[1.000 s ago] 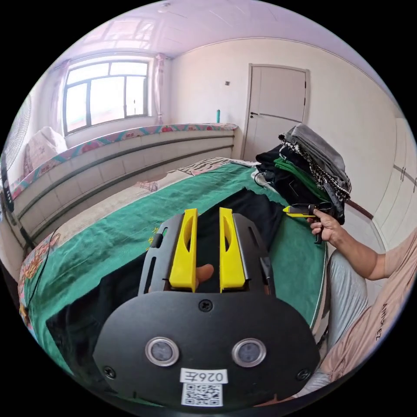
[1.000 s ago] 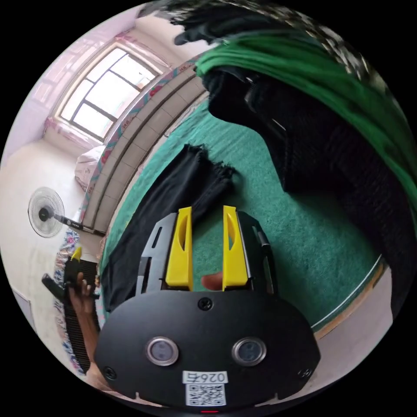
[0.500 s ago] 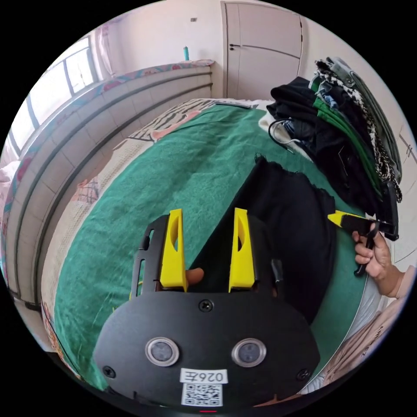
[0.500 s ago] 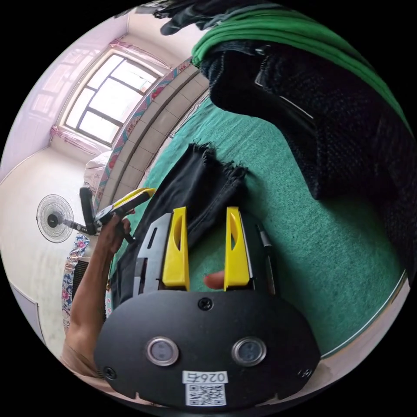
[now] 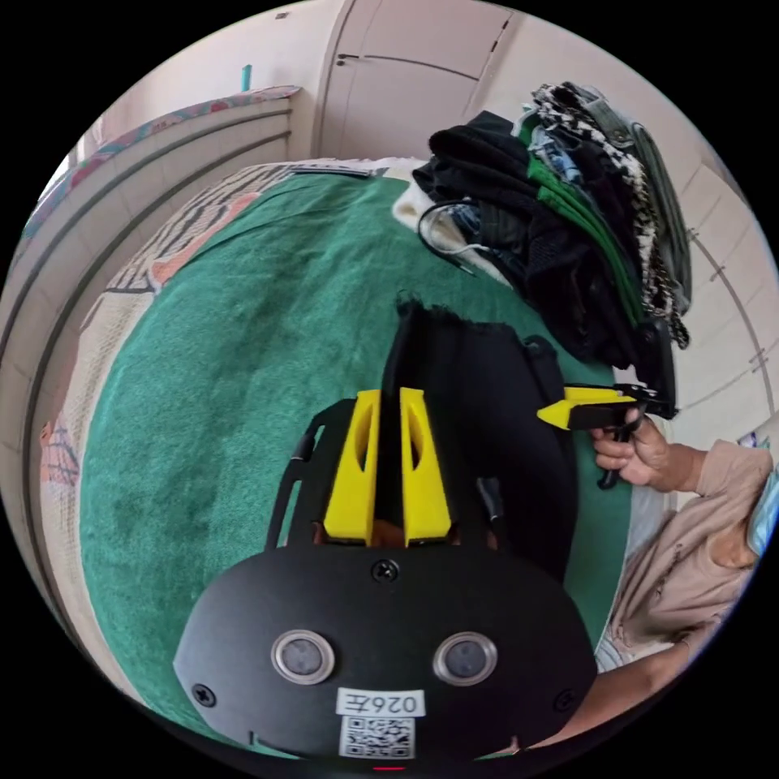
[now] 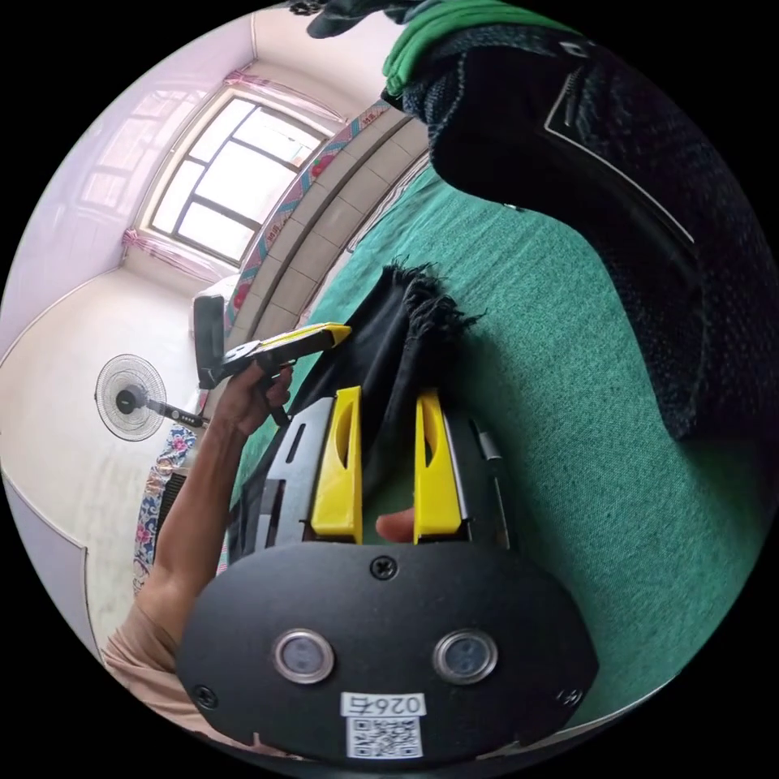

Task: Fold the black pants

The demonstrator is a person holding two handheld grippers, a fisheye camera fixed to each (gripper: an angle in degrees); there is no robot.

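Observation:
The black pants (image 5: 487, 389) lie stretched out on a green blanket (image 5: 227, 349), with the frayed hem at the far end. My left gripper (image 5: 389, 393) is shut on the pants' left edge near the hem, with black fabric pinched between its yellow jaws. In the right gripper view the pants (image 6: 414, 316) run up from my right gripper (image 6: 388, 393), which stands open with the other edge of the cloth lying in the gap. A hand holds the right gripper (image 5: 560, 414) at the pants' right side. The left gripper (image 6: 337, 330) sits over the far edge.
A tall pile of clothes (image 5: 584, 235) in black, green and checked cloth stands just beyond the hem; it looms close as the dark pile (image 6: 617, 162). A fan (image 6: 130, 398) and a window (image 6: 227, 187) lie past the bed. A door (image 5: 406, 89) is behind.
My left gripper went from open to shut on the pants' edge near the hem. The right gripper moved closer to the hem, and the cloth's edge now lies between its open jaws.

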